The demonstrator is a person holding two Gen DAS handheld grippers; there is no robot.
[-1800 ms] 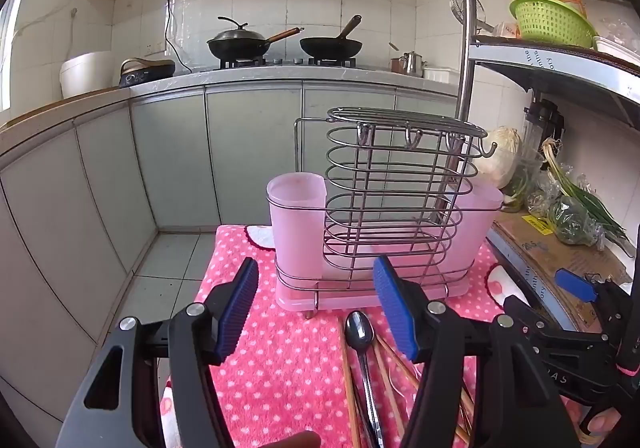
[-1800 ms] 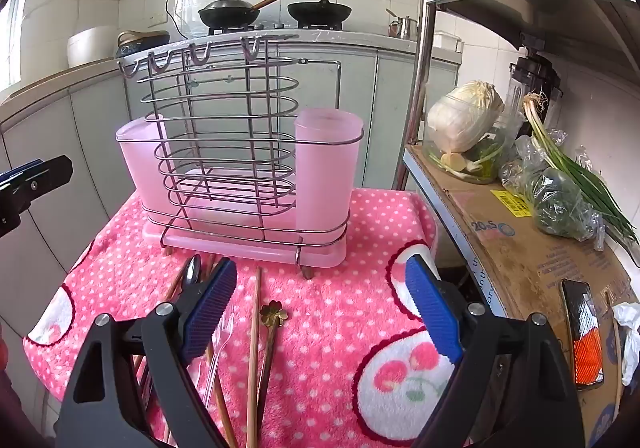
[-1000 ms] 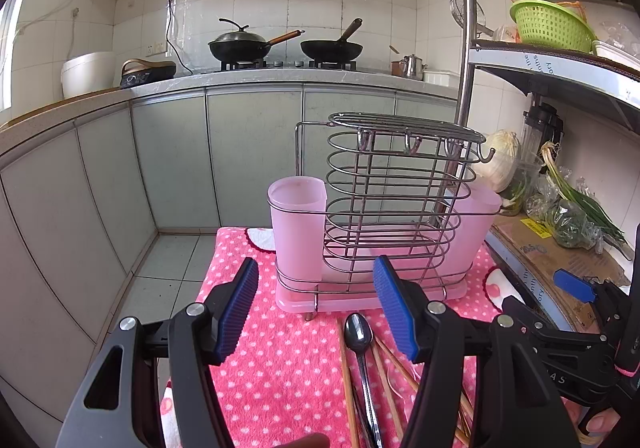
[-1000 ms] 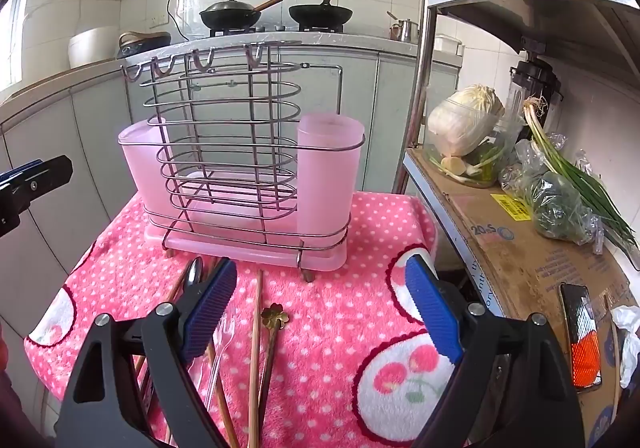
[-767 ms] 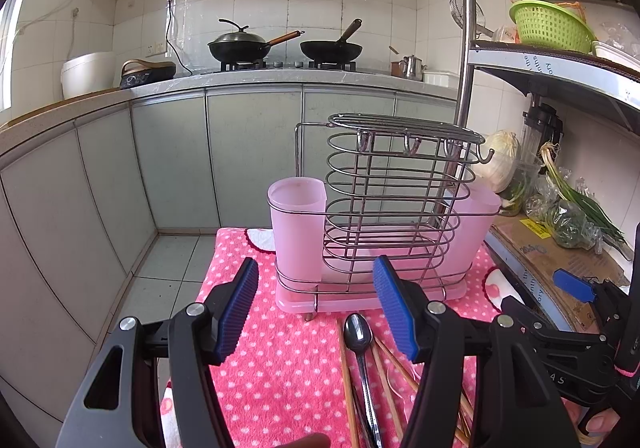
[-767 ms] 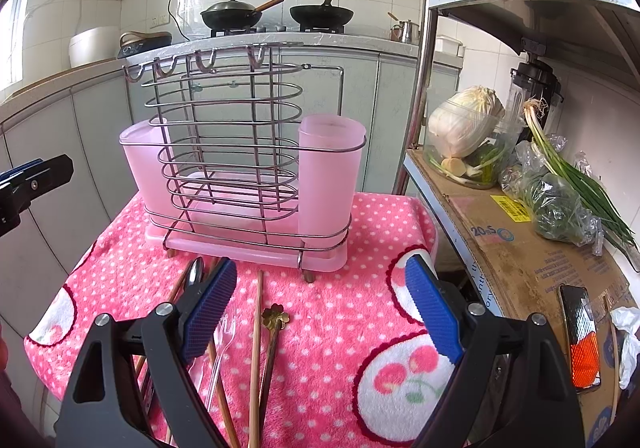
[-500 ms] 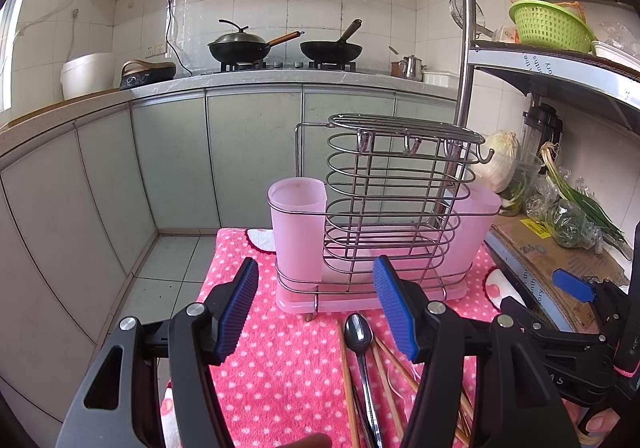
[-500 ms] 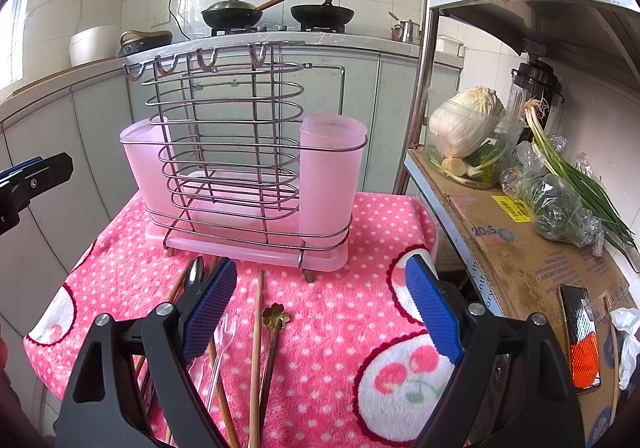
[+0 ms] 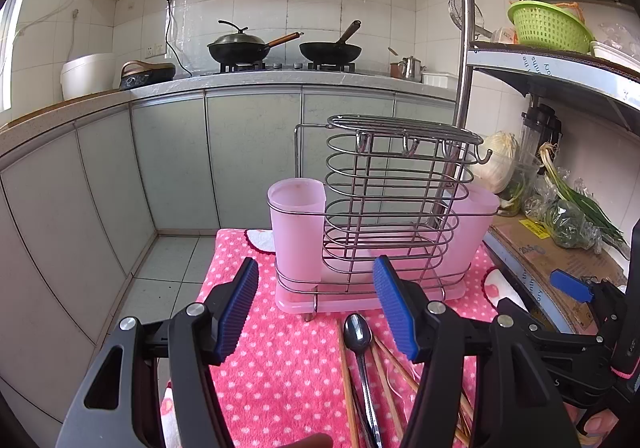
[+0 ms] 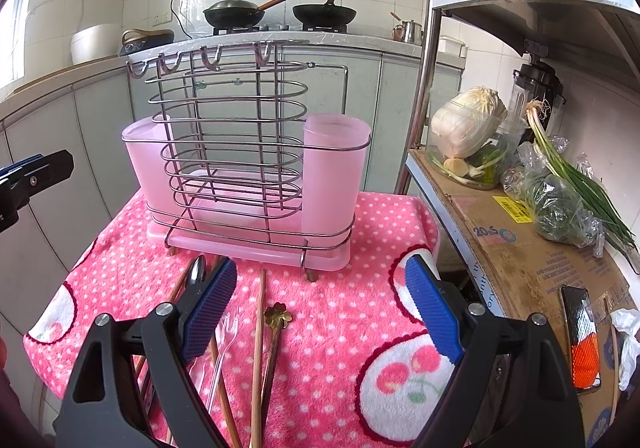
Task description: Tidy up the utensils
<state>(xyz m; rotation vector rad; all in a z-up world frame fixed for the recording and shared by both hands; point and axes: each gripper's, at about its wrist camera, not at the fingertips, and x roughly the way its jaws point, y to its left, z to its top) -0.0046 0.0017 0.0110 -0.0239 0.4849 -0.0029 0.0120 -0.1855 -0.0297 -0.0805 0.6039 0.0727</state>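
A wire utensil rack (image 9: 384, 207) (image 10: 236, 151) with two pink plastic cups (image 9: 297, 232) (image 10: 333, 175) and a pink drip tray stands on a pink dotted towel (image 9: 288, 360) (image 10: 344, 312). In front of it lie a metal spoon (image 9: 358, 332) (image 10: 197, 271), wooden chopsticks (image 9: 347, 380) (image 10: 259, 332), a clear plastic fork (image 10: 224, 332) and a small gold flower-handled spoon (image 10: 279, 315). My left gripper (image 9: 316, 308) hovers open above the towel, just left of the spoon. My right gripper (image 10: 320, 308) hangs open over the utensils, nothing between its fingers.
A metal shelf on the right holds cabbage (image 10: 468, 119), green onions (image 10: 576, 175), a phone (image 10: 580, 332) and a cardboard sheet. A green basket (image 9: 548, 25) sits on the upper shelf. Kitchen counter with two woks (image 9: 248, 45) lies behind; tiled floor drops off left of the towel.
Both grippers stay open and almost still; the right view has drifted very slightly toward the rack.
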